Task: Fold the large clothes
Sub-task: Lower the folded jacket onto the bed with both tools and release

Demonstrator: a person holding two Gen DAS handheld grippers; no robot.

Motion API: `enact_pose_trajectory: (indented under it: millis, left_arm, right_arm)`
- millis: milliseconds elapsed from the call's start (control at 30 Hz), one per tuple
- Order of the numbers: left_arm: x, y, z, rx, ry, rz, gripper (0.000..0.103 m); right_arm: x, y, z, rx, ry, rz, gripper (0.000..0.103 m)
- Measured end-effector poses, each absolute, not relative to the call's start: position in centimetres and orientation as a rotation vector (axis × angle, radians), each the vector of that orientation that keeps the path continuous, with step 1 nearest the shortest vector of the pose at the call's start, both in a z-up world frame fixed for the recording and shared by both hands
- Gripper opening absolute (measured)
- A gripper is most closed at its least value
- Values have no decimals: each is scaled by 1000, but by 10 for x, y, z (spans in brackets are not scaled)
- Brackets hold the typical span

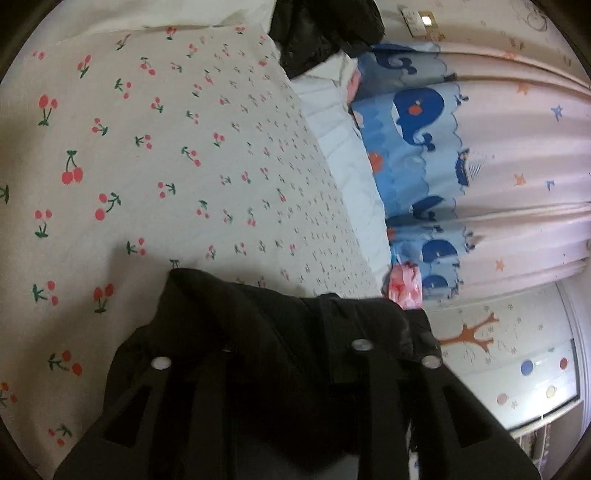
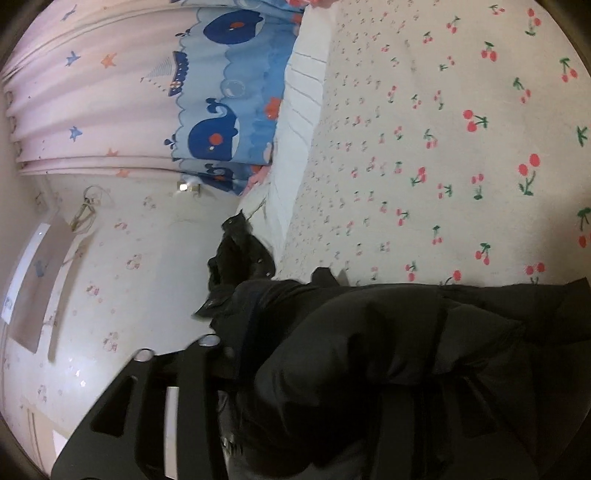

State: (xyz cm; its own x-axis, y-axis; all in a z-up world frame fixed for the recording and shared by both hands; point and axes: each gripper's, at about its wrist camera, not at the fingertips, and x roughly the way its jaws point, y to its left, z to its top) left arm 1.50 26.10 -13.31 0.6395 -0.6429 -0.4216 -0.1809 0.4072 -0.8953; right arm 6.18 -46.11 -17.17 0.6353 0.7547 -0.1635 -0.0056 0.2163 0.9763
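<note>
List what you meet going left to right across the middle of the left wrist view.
Cherry-print bedsheet → white mattress edge → blue whale-print curtain band → pink star-print curtain.

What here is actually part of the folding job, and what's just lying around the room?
Part of the job:
- black jacket
- left gripper
- right gripper
- cherry-print bedsheet, the work surface

Just lying about:
- whale curtain
- dark bundle at the bed's far end
</note>
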Motion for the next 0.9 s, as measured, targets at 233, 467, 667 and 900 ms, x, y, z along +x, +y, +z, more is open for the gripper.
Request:
enact_pose_trajectory:
  millis: [233, 467, 667, 900]
  left_arm:
    - [-19, 297, -74, -1287, 751, -364, 96]
    - [5, 219, -7, -903, 731, -386, 96]
    - [57, 130, -44, -607, 846, -365, 96]
    - [44, 139, -101, -571, 926, -338, 92]
  right_arm:
    - [2, -486, -102, 1210, 608, 598, 96]
    - [31, -404, -39, 595, 781, 402, 96]
    - [82, -323, -103, 131, 980, 216, 96]
    - [58, -344, -139, 237, 1015, 273, 96]
